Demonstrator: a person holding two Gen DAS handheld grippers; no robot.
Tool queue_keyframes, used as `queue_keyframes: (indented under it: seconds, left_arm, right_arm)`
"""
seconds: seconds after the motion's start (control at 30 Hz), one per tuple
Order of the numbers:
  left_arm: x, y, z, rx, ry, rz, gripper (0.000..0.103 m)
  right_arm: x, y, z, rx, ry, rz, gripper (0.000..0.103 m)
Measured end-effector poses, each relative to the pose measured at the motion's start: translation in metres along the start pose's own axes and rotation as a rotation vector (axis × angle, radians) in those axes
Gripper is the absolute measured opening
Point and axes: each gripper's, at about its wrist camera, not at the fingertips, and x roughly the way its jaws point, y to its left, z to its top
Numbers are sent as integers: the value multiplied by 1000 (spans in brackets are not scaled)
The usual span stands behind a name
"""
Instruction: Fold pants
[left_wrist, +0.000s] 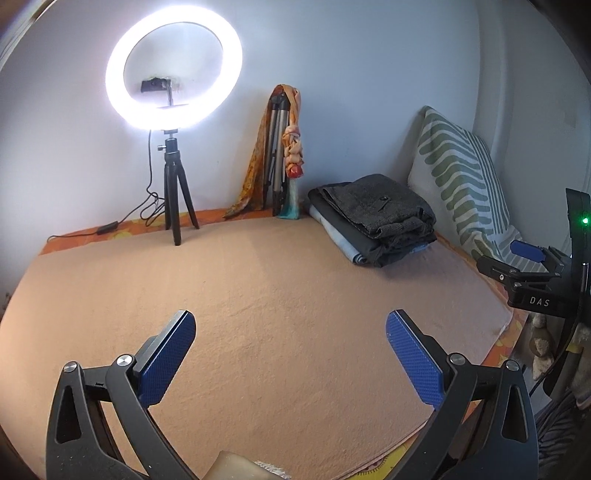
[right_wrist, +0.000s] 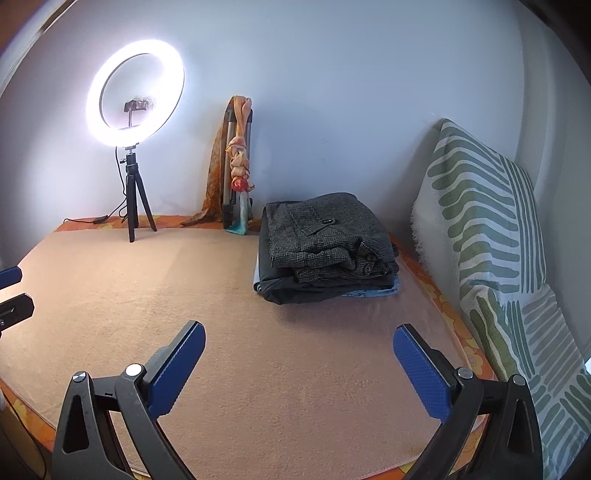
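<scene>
A stack of folded pants (left_wrist: 373, 218) lies at the far right of the peach blanket (left_wrist: 258, 295), with a grey tweed pair on top, dark and light blue pairs under it. It also shows in the right wrist view (right_wrist: 325, 243). My left gripper (left_wrist: 291, 332) is open and empty above the blanket's near part. My right gripper (right_wrist: 299, 343) is open and empty, a little short of the stack. The right gripper shows at the right edge of the left wrist view (left_wrist: 532, 269). The left gripper's fingertips (right_wrist: 11, 275) show at the left edge of the right wrist view.
A lit ring light on a small black tripod (left_wrist: 173, 155) stands at the back left with its cable. A folded tripod draped with an orange scarf (left_wrist: 280, 155) leans on the wall. A green-patterned pillow (right_wrist: 491, 236) stands along the right wall.
</scene>
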Motion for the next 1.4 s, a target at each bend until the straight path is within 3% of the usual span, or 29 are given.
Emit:
queue_keyframes:
  seconds: [0.37,1.4]
  left_arm:
    - [-1,-5,-2,34,-8,1,103]
    - [-1,3,-3,7,-8,13,103]
  right_arm:
    - [0,-3,-2,6,-1,-2,103]
    - [-2,3,-2,0,-4,4,103]
